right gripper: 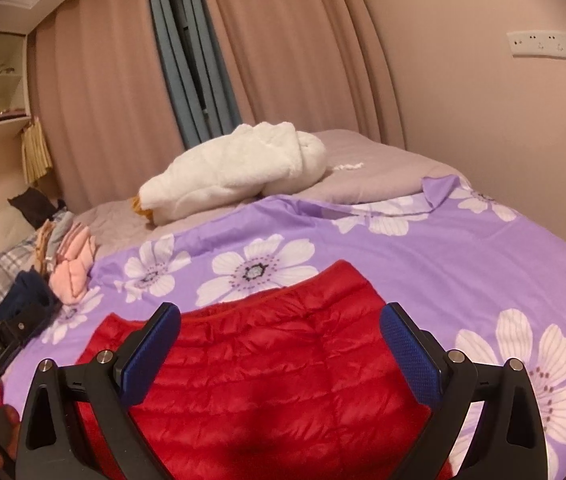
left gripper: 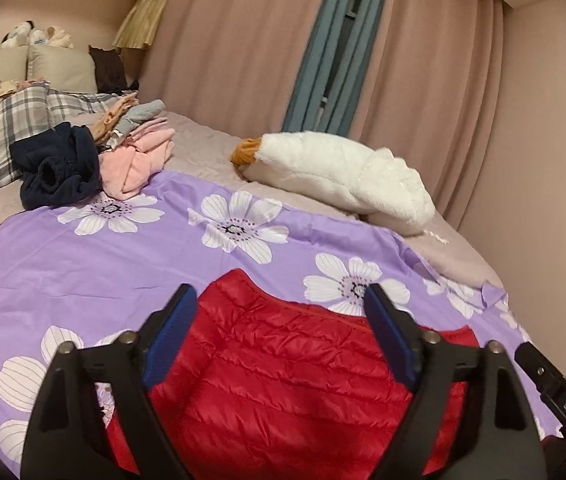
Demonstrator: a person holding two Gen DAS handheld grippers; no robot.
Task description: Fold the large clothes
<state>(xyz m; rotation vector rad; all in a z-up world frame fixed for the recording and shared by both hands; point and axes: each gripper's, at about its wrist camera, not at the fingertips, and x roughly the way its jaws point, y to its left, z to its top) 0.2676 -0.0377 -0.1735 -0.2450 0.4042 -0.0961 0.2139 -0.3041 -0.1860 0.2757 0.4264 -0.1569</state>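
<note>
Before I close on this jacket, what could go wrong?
Both tools, left and right, are open over the slick quilted red jacket; a pinch may slip off or catch only the top layer. It lies on a loose floral sheet, which could get grabbed too.

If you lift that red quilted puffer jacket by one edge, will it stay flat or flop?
The red quilted puffer jacket would probably flop and drape: it lies soft and creased on the purple floral sheet. Its puffy quilting suggests lightness. The shiny shell may slip.
</note>
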